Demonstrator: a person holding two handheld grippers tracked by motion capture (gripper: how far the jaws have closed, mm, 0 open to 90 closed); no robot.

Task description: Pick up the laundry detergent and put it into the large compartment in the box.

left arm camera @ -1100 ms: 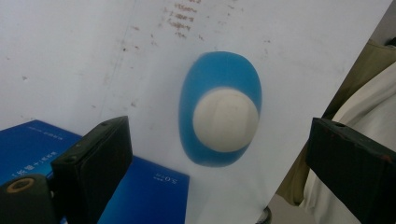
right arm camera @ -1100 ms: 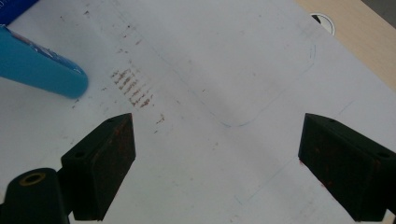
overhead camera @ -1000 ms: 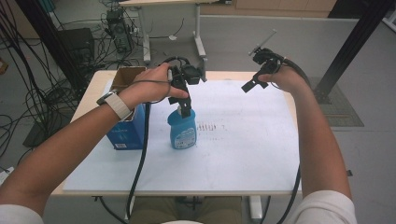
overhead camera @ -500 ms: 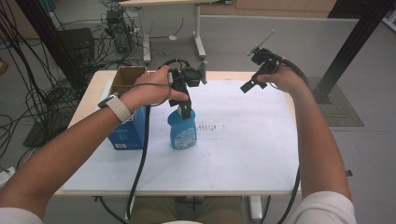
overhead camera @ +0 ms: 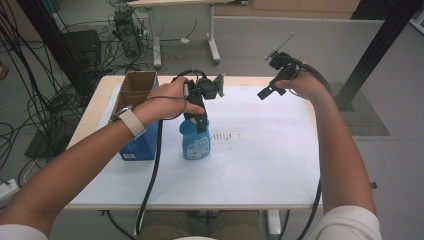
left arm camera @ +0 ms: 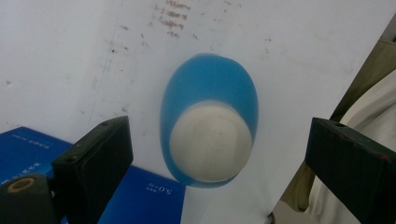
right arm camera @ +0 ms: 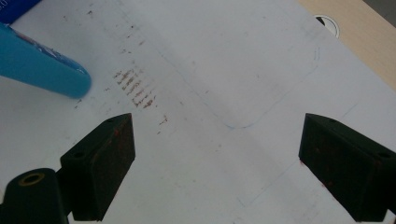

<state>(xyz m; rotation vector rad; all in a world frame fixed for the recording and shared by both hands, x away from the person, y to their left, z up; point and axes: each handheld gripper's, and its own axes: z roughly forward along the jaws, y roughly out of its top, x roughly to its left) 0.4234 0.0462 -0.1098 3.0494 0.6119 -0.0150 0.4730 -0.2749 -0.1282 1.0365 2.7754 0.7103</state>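
Blue plastic marks the bottle (overhead camera: 194, 142), which stands upright on the white sheet (overhead camera: 250, 165) covering the counter (overhead camera: 95, 107), left of the middle as the high view shows it. Its white cap (left arm camera: 210, 140) is seen from straight above in the left gripper view, sitting between the two black jaws, which stand wide apart on either side of it with clear space to each. The left gripper (overhead camera: 200, 112) hangs directly over the bottle's top, pointing down, open and holding nothing; whether it touches the bottle cannot be told from the high view.

Just left of the bottle stands a blue box (overhead camera: 140, 145), close against it, with an open brown cardboard box (overhead camera: 136, 85) on its far side. Faint reddish-brown marks (overhead camera: 225, 135) stain the sheet just right of the bottle.

Farther back and to the right, the right gripper (overhead camera: 272, 85) is held up in the air above the far edge of the counter, well apart from the bottle. Its jaws also stand wide open, with only the marked sheet below them in the right gripper view, the bottle's blue side (right arm camera: 42, 67) at the upper left.
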